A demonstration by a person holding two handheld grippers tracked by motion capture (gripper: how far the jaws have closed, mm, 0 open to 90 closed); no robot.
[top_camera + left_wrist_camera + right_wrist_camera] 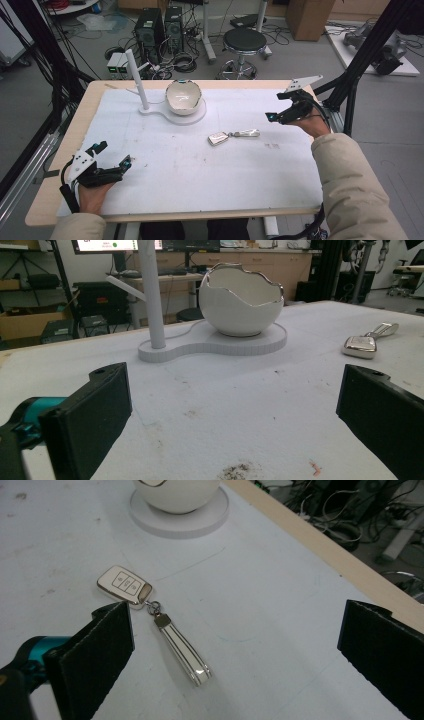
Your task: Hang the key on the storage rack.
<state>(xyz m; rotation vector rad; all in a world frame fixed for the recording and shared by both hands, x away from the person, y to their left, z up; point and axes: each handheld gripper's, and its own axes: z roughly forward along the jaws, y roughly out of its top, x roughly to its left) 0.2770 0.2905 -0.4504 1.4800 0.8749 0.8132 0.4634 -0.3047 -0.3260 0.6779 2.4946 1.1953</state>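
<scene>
A cream car key fob (218, 138) with a striped strap (247, 133) lies flat on the white mat, right of centre. In the right gripper view the key fob (124, 584) and strap (182, 650) lie just beyond my left jaw. My right gripper (276, 106) hovers open to the right of the strap, holding nothing; its jaws stand wide apart (235, 615). At the table's near left, my left gripper (113, 154) is open and empty (235, 377). A white eggshell-shaped bowl (183, 97) (240, 300) (175, 492) sits on a white stand (197, 118) with an upright post (136, 77) (151, 295).
The white mat (200, 170) covers a wooden table whose bare edge (55, 165) shows at the left. Behind the table are a black stool (244, 42), computer towers (150, 27) and cables on the floor. A black frame leg (360, 60) stands at the right.
</scene>
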